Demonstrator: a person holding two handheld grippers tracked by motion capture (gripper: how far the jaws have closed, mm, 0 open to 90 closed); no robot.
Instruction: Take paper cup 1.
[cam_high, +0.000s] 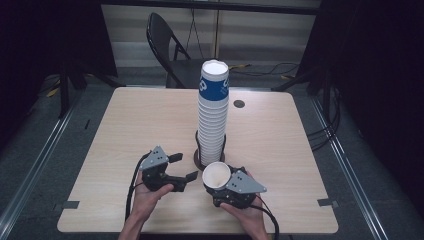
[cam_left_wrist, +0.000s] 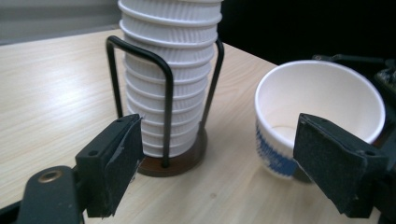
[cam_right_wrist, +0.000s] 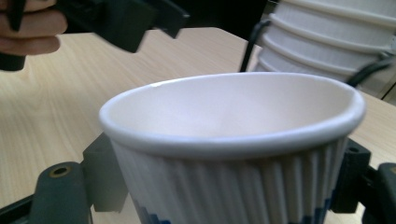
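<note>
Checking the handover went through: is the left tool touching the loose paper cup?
Apart. In the left gripper view the left tool stands open with nothing between its pads, and the loose paper cup sits beyond them; the right tool grips it.

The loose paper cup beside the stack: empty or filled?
Empty. The loose cup shows a bare white inside down to its bottom, held between the right claw jaws.

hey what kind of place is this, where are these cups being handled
Probably a lab or recording setup, not a cafe: a bare wooden table on grey floor, a folding chair, dark curtains, loose floor cables.
</note>
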